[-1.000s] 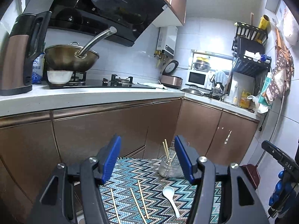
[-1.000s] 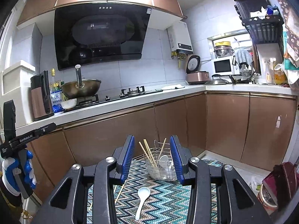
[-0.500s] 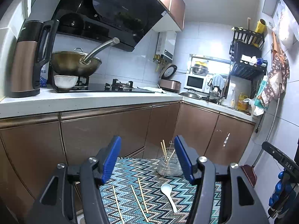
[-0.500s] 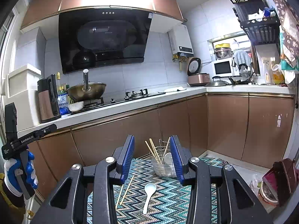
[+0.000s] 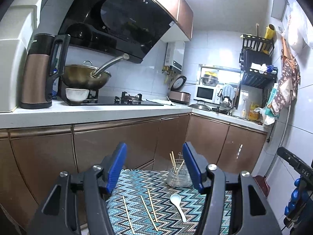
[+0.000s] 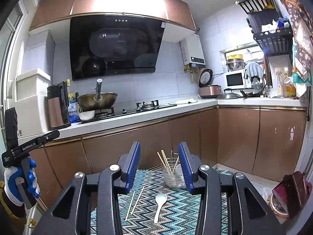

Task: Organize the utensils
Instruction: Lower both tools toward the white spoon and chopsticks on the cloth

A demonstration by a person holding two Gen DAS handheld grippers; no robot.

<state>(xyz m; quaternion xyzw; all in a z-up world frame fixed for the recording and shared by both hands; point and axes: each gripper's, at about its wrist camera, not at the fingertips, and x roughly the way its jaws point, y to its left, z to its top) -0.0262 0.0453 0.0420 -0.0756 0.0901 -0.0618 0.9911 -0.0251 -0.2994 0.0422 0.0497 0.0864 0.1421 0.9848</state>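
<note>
A clear utensil holder (image 5: 179, 177) with a few chopsticks standing in it sits at the far end of a zigzag-patterned mat (image 5: 137, 188). It also shows in the right wrist view (image 6: 173, 177). Three loose chopsticks (image 5: 149, 208) and a white spoon (image 5: 177, 205) lie on the mat. The right wrist view shows the spoon (image 6: 160, 204) and two chopsticks (image 6: 135, 202). My left gripper (image 5: 154, 166) is open and empty above the mat's near side. My right gripper (image 6: 159, 164) is open and empty too, held above the spoon.
Brown kitchen cabinets (image 6: 234, 137) stand behind the mat. The counter (image 5: 97, 110) carries a wok, a kettle and a stove. A dark red bin (image 6: 293, 192) sits at the right on the floor. The other hand-held gripper (image 6: 21, 168) shows at the left edge.
Both grippers have tilted upward and drawn back slightly, so the kitchen sits lower in view. The spoon, chopsticks and holder have not moved. Both jaws stay open.
</note>
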